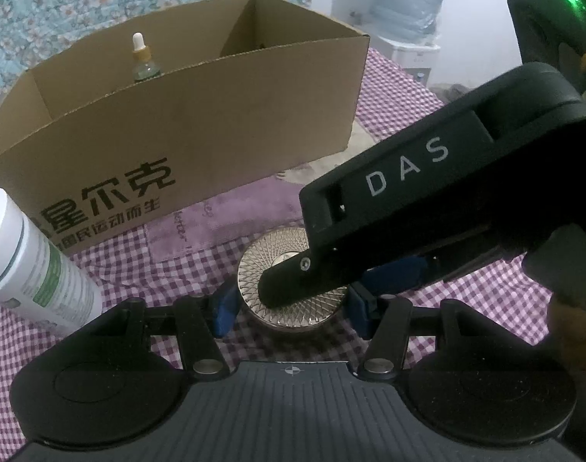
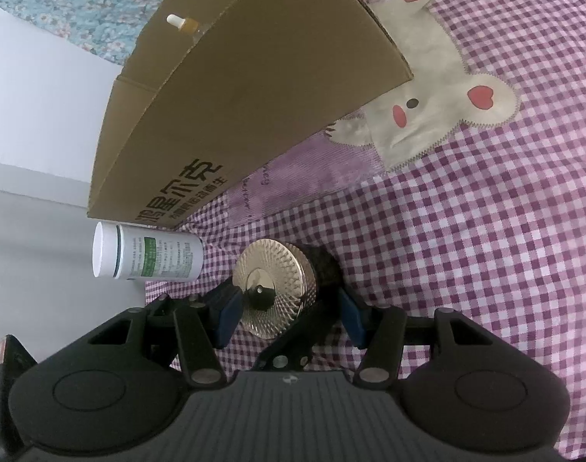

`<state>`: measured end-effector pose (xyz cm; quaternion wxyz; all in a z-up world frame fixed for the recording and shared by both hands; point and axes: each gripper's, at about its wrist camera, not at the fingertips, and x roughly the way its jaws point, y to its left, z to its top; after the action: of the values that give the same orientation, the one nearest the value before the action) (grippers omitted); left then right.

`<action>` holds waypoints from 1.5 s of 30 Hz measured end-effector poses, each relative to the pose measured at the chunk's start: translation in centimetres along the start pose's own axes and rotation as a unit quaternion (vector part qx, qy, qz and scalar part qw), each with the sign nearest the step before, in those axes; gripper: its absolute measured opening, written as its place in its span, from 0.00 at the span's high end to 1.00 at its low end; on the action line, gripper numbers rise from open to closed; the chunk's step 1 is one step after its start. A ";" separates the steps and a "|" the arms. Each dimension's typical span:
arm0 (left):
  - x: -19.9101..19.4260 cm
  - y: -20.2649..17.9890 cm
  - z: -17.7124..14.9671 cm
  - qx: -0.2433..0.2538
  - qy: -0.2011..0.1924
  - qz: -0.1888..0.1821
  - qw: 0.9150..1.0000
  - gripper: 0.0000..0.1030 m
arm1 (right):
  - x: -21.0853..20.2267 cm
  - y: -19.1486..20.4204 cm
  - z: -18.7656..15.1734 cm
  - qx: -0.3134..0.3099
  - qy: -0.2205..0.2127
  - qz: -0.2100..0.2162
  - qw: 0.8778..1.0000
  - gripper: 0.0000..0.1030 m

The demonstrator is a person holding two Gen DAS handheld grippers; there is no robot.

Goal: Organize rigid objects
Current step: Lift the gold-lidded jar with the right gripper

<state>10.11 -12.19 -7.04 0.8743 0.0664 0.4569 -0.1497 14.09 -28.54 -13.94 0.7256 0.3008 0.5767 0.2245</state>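
A round jar with a gold patterned lid (image 1: 289, 254) and a dark body (image 2: 325, 265) sits between both grippers. My left gripper (image 1: 293, 308) has its blue pads against the jar's two sides. My right gripper (image 2: 289, 310) comes in from the right, rolled on its side. One of its fingers (image 1: 293, 281) lies across the lid and the other is at the jar's base. Both look shut on the jar. Whether the jar rests on the cloth I cannot tell. An open cardboard box (image 1: 200, 115) (image 2: 254, 77) stands behind, with a dropper bottle (image 1: 142, 57) (image 2: 183, 23) upright inside.
A white bottle with a green label (image 1: 39, 265) (image 2: 150, 256) stands left of the jar, in front of the box. The surface is a purple checked cloth (image 2: 485, 231) with a bear patch (image 2: 427, 88). A water jug (image 1: 412, 4) stands beyond the box.
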 end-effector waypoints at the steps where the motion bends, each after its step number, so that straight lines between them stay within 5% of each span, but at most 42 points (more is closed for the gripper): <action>1: 0.0 0.0 0.0 0.000 0.000 0.000 1.000 0.45 | 0.0 0.0 0.0 0.000 -0.001 0.000 1.000 0.44; 45: 0.1 -0.4 0.7 -0.001 -0.003 0.007 1.000 0.46 | 0.0 0.7 1.0 -0.029 -0.019 -0.003 0.999 0.42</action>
<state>10.62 -12.79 -6.70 0.8769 0.0682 0.4540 -0.1428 15.07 -28.17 -13.32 0.7455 0.2822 0.5571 0.2328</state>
